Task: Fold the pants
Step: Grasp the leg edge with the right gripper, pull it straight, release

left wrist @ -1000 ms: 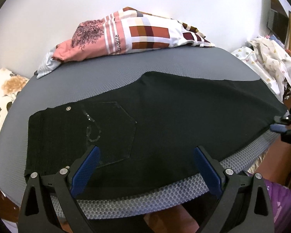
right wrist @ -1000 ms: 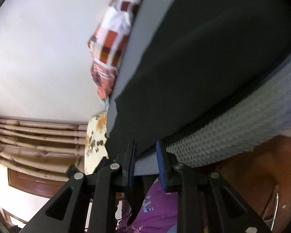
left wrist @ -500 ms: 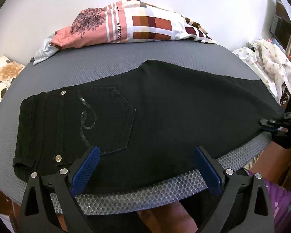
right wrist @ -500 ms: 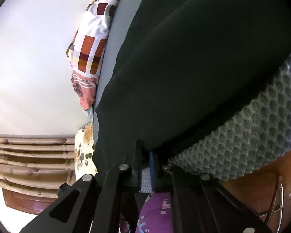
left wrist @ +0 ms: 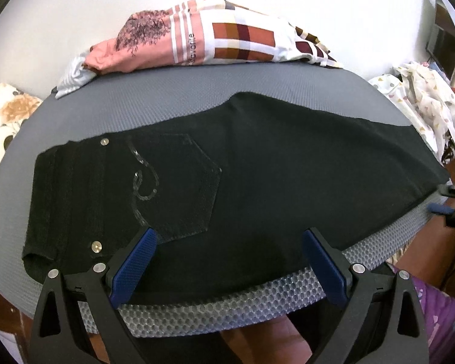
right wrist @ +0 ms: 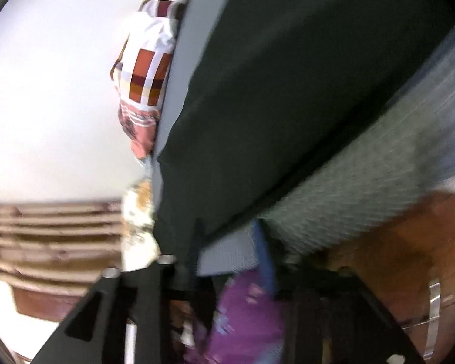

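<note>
Black pants (left wrist: pixel 288 166) lie flat along the grey mat (left wrist: pixel 166 97), waist at the left, back pocket up, leg end at the right edge. My left gripper (left wrist: pixel 227 261) hovers open over the near edge of the pants by the pocket, nothing between its blue pads. My right gripper (left wrist: pixel 444 200) is at the leg end. In the blurred right wrist view its jaws (right wrist: pixel 229 242) are opening, with the mat edge (right wrist: pixel 364 182) and the corner of the pants (right wrist: pixel 288 91) between the fingers, unpressed.
A pile of pink and checked clothes (left wrist: pixel 221 45) lies at the mat's far edge against the white wall. White patterned cloth (left wrist: pixel 424 106) hangs at the right. A floral cushion (left wrist: pixel 6 115) is at the left and purple fabric (left wrist: pixel 439 309) lies below the mat.
The right gripper's jaws closed at the leg end of the pants half a second ago and now stand apart. The left gripper stayed open over the near edge.
</note>
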The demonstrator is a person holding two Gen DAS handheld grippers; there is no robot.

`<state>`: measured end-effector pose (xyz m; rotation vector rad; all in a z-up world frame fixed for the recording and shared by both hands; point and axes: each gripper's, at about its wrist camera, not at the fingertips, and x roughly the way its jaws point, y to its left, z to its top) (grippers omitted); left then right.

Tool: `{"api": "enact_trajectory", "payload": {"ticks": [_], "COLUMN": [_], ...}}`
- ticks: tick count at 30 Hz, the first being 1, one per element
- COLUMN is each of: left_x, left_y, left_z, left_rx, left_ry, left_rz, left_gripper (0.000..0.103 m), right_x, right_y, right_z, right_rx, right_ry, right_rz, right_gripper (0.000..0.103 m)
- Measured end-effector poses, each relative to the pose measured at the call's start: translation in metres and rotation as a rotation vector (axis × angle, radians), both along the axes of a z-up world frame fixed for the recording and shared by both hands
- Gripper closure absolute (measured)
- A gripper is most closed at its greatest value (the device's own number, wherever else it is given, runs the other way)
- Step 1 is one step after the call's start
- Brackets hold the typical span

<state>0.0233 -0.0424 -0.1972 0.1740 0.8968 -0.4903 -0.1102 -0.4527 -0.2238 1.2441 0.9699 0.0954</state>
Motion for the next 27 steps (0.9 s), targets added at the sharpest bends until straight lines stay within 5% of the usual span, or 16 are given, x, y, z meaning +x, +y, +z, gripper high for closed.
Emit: {"api": "enact_trajectory", "payload": {"ticks": [5, 8, 10, 14, 20, 25, 27], "left_x": [0.002, 0.002, 0.001, -0.004, -0.003, 0.006, 0.010], "left_y": [0.000, -0.002, -0.004, -0.008, -0.008, -0.003, -0.002], "left_z": [-0.005, -0.007, -0.004, 0.005, -0.001, -0.014, -0.017], "left_rx": [-0.010, -0.001, 0.000, 0.023, 0.066, 0.058, 0.047], "left_ry": [0.031, 0.041, 0.036, -0.007, 0.002, 0.055, 0.070], "left_rz": [0.003, 0.007, 0.010, 0.014, 0.021, 0.045, 0.056], "left_gripper": [0.006, 0.006, 0.006, 0.006, 0.006, 0.006, 0.006], "right_x": [-0.024, 0.007, 0.050, 0.139, 0.199, 0.200, 0.205], "right_y": [-0.071, -0.080, -0.059, 0.007, 0.068, 0.051, 0.013], "right_z": [0.066, 0.093, 0.101, 0.078, 0.027, 0.024, 0.024], "right_rx": [-0.449, -0.519, -0.616, -0.755, -0.935, -1.193, -1.167], "right_ry": [0.015, -0.072, -0.107, -0.096, 0.001, 0.018, 0.060], "right_rz": [-0.090, -0.055, 0.066, 0.371, 0.664, 0.626, 0.532], "right_gripper": [0.064, 0.065, 0.068, 0.087, 0.089, 0.095, 0.092]}}
